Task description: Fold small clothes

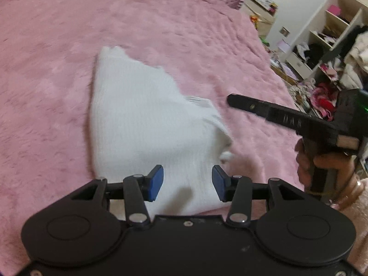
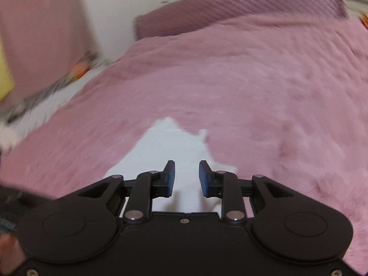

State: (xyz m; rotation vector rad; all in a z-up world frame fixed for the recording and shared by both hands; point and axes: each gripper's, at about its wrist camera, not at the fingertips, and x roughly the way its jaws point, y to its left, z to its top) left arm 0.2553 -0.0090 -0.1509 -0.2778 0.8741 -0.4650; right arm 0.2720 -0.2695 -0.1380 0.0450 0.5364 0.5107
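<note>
A small white knitted garment [image 1: 147,115] lies partly folded on the pink fluffy bedspread [image 1: 57,92]. My left gripper [image 1: 187,182] is open and empty, its blue pads above the garment's near end. My right gripper [image 2: 186,177] is open and empty above the same garment [image 2: 170,147], with its blue pads apart. The right gripper also shows in the left wrist view [image 1: 232,100] as a black finger in a hand, just right of the garment and apart from it. Both views are blurred.
A purple pillow [image 2: 230,7] lies at the head of the bed. Open white shelves [image 1: 331,34] crammed with clothes stand right of the bed, with clutter on the floor below. A pink curtain [image 2: 46,34] hangs at the far left.
</note>
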